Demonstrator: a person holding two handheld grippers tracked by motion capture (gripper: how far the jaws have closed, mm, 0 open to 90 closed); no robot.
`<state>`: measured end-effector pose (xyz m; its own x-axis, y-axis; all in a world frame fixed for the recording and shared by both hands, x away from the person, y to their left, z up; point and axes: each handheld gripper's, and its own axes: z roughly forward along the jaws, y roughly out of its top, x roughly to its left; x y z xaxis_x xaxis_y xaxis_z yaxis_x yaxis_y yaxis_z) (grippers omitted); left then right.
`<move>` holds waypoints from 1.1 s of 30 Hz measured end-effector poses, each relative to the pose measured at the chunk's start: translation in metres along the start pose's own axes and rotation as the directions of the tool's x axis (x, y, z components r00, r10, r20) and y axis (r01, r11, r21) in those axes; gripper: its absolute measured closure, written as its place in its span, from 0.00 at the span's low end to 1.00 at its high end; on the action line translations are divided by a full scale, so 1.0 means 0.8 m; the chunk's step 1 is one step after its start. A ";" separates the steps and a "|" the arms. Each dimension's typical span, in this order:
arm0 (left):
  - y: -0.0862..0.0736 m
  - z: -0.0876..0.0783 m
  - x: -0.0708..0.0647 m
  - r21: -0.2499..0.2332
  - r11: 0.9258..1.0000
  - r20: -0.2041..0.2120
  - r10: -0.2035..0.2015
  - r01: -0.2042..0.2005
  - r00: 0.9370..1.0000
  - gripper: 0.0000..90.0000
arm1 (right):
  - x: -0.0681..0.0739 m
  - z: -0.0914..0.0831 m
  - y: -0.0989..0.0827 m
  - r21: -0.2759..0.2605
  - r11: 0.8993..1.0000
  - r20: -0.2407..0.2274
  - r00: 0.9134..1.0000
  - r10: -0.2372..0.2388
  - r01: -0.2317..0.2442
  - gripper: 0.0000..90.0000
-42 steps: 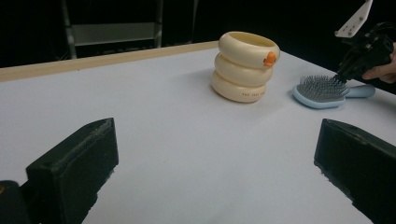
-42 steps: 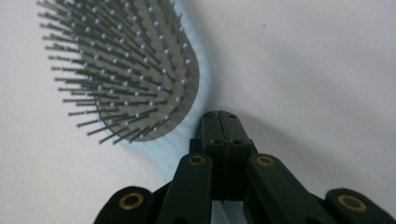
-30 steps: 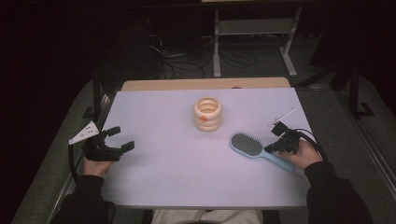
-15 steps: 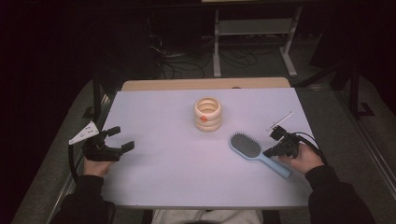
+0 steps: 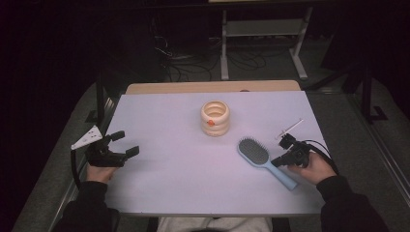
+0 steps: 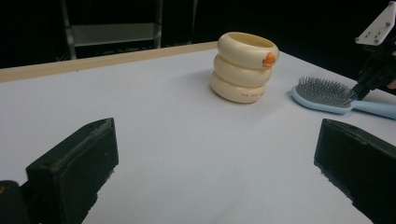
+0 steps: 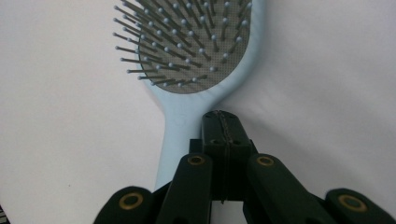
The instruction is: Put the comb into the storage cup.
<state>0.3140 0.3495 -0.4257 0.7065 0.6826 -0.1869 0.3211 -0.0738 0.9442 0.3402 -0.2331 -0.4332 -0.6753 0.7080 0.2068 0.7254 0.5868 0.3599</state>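
- Over at the left edge of the table (image 5: pixel 159 193), the left gripper (image 5: pixel 124 145) sits low on the surface in a hand (image 5: pixel 99 172), its jaws spread wide with nothing between them.
- From the left gripper view, those two black jaws stand far apart over bare white tabletop.
- Near the middle, toward the far edge, a cream holder (image 5: pixel 215 117) shaped like stacked rings stands upright, with a small orange mark on its side.
- Right of it and nearer the person, a light blue brush (image 5: pixel 255 152) lies flat, bristles up, handle pointing toward the near right corner.
- At the right, the right gripper (image 5: pixel 277 162) rests against the brush where head meets handle; its jaws are pressed together, empty, tips beside the neck (image 7: pixel 187 112).
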 end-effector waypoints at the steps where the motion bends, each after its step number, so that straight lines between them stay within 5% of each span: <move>1: 0.000 0.000 0.000 0.000 1.000 0.000 0.000 0.000 1.000 0.00 | 0.000 0.000 -0.001 -0.004 1.000 -0.003 1.000 -0.001 0.001 0.99; 19: 0.000 -0.001 0.000 -0.001 1.000 0.000 0.002 -0.002 1.000 0.00 | 0.009 -0.016 -0.008 -0.085 0.996 -0.014 1.000 -0.008 0.007 0.96; 27: 0.000 0.000 0.000 0.002 1.000 0.001 0.004 -0.004 1.000 0.00 | 0.016 -0.030 -0.004 -0.144 0.989 0.003 1.000 -0.027 0.027 0.84; 33: 0.001 0.000 0.000 -0.001 1.000 0.001 0.003 -0.003 1.000 0.00 | 0.021 -0.040 -0.001 -0.198 0.980 0.018 1.000 -0.023 0.026 0.61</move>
<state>0.3137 0.3496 -0.4252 0.7080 0.6816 -0.1848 0.3187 -0.0749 0.9449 0.3239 -0.2343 -0.4007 -0.6895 0.7010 0.1824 0.6666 0.5157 0.5382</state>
